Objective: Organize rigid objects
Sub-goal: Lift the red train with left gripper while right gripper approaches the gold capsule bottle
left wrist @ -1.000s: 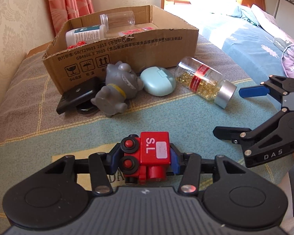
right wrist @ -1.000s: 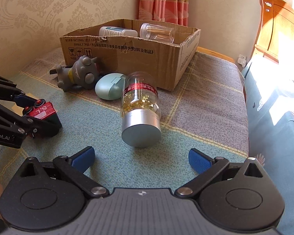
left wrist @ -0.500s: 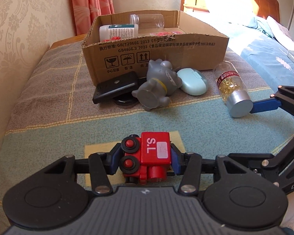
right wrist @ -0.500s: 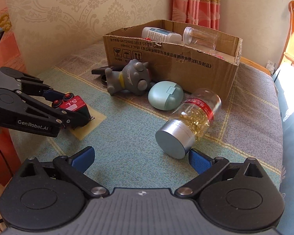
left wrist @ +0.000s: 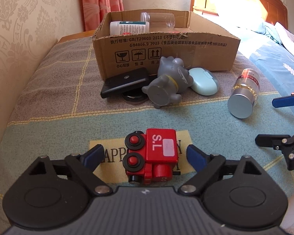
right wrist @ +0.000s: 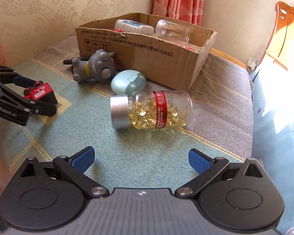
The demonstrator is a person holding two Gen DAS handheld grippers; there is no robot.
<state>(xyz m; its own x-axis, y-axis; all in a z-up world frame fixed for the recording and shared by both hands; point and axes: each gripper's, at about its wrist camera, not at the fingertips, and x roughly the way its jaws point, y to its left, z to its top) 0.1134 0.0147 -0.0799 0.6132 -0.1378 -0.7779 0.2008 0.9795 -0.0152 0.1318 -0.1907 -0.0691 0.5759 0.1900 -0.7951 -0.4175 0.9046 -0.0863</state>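
Observation:
A red toy train point(left wrist: 154, 154) marked S.L lies on the blanket's yellow label point(left wrist: 111, 152), between the fingers of my open left gripper point(left wrist: 145, 156), which no longer touch it. It also shows in the right wrist view point(right wrist: 40, 93). My right gripper point(right wrist: 141, 159) is open and empty, just short of a capsule bottle point(right wrist: 152, 111) lying on its side with a silver cap. The bottle shows in the left wrist view point(left wrist: 244, 98) too. A cardboard box point(left wrist: 166, 47) stands at the back with two bottles in it.
A grey toy figure point(left wrist: 167, 84), a mint-green case point(left wrist: 203, 81) and a black flat device point(left wrist: 125, 81) lie in front of the box. Wallpapered wall on the left, a bed with blue bedding point(left wrist: 280, 58) on the right.
My left gripper has opened and let go of the red train, which now rests on the blanket. The right gripper has swung, so the bottle now lies crosswise ahead of it.

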